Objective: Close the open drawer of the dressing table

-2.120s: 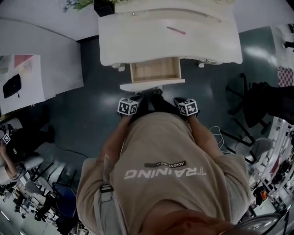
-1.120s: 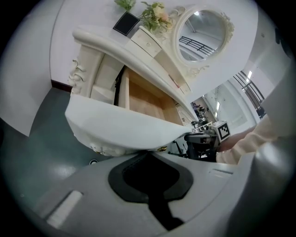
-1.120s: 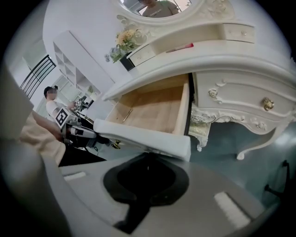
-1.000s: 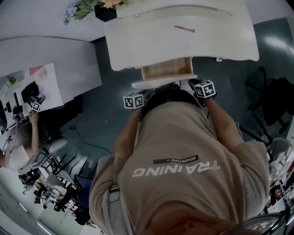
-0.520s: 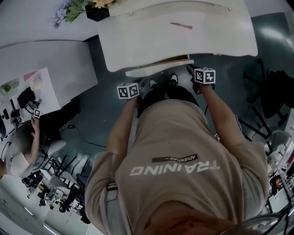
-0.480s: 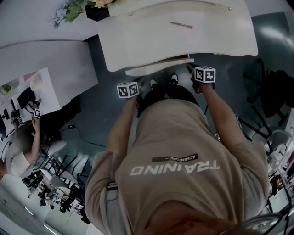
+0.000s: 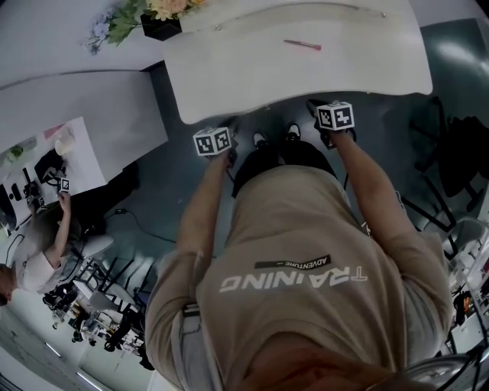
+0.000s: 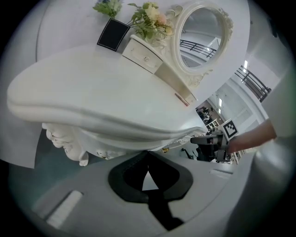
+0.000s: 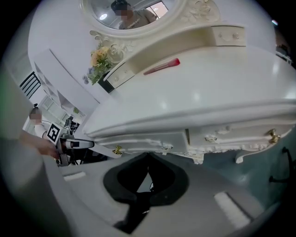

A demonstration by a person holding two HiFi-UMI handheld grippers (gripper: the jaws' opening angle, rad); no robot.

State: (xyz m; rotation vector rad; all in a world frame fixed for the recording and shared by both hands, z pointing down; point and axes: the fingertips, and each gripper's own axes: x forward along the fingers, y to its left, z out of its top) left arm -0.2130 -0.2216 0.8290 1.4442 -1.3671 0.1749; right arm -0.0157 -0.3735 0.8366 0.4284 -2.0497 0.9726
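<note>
The white dressing table (image 7: 298, 72) lies ahead of me, and in the head view no drawer sticks out from under its top. The drawer front (image 9: 148, 140) with its gold knob (image 9: 117, 150) sits flush in the carved front, as far as I can tell. My left gripper (image 7: 216, 137) is at the table's front edge on the left, jaws shut and empty (image 8: 147, 152). My right gripper (image 7: 333, 114) is at the front edge on the right, also shut on nothing (image 9: 148, 155). Each gripper view shows the other gripper beside the table front.
A pink pen (image 7: 302, 45) lies on the tabletop. Flowers in a black pot (image 7: 149, 14) and an oval mirror (image 8: 203, 32) stand at the back. A white desk (image 7: 76, 114) is at the left, a black chair (image 7: 458, 153) at the right, a seated person (image 7: 30, 252) far left.
The drawer, open two seconds ago, has slid in under the tabletop. Both grippers moved forward with it up to the table's front edge.
</note>
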